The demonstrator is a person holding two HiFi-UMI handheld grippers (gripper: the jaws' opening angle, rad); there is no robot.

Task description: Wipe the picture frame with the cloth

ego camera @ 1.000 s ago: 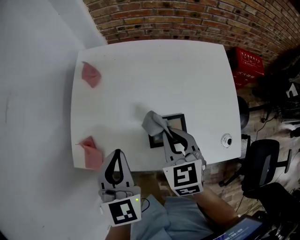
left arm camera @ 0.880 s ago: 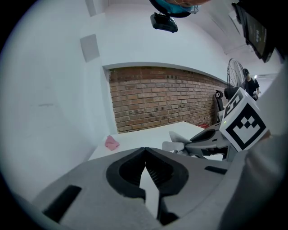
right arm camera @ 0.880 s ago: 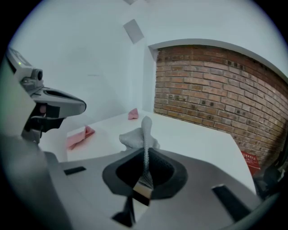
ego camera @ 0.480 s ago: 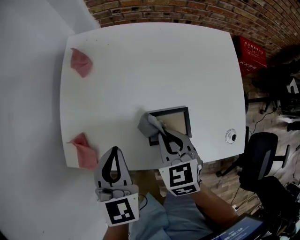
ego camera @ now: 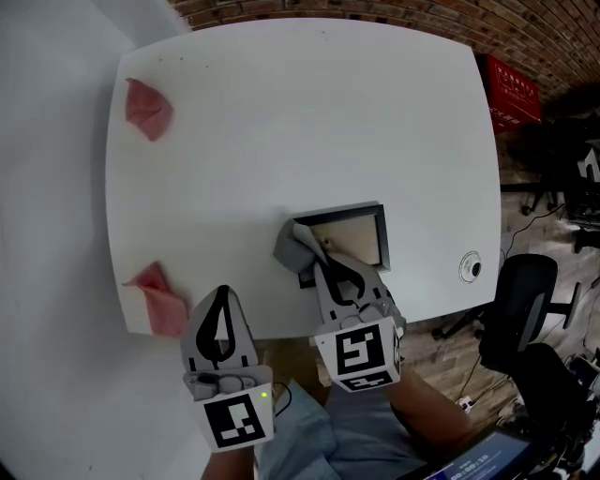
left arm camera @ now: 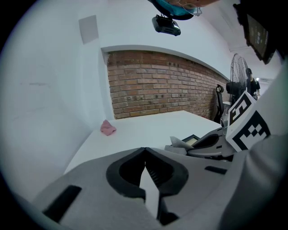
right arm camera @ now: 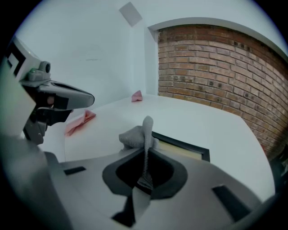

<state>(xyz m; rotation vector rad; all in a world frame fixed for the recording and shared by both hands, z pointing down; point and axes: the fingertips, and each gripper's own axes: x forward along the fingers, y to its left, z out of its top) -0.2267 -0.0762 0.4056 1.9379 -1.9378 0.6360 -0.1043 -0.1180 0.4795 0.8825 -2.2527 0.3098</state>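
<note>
The white tabletop (ego camera: 309, 112) carries little besides the work. Two crumpled pink cloths lie along its left side, one at the far corner (ego camera: 147, 108) and one at the near corner (ego camera: 159, 295), both well apart from the picture frame (ego camera: 361, 236). A round cable grommet (ego camera: 471, 266) sits near the right edge. A red crate (ego camera: 514, 94) and an office chair (ego camera: 525, 300) stand on the floor to the right, with a brick wall (ego camera: 375, 9) behind. Nothing lies between the frame and either tool.

The black frame lies flat near the tabletop's near edge. The grey cloth (ego camera: 292, 246) is bunched on its near-left corner. The right hand-held gripper (ego camera: 323, 262) pinches a fold of that cloth (right arm camera: 135, 134) between its pressed jaws, just above the frame's edge (right arm camera: 189, 148). The left hand-held gripper (ego camera: 223, 292) hovers off the near edge, beside the near pink cloth, with its jaws (left arm camera: 145, 150) pressed together on nothing.

Compared with a second ago, the right hand-held gripper and cloth have drawn toward the frame's near-left corner, so more of the beige panel shows. The left one has kept its place off the edge.
</note>
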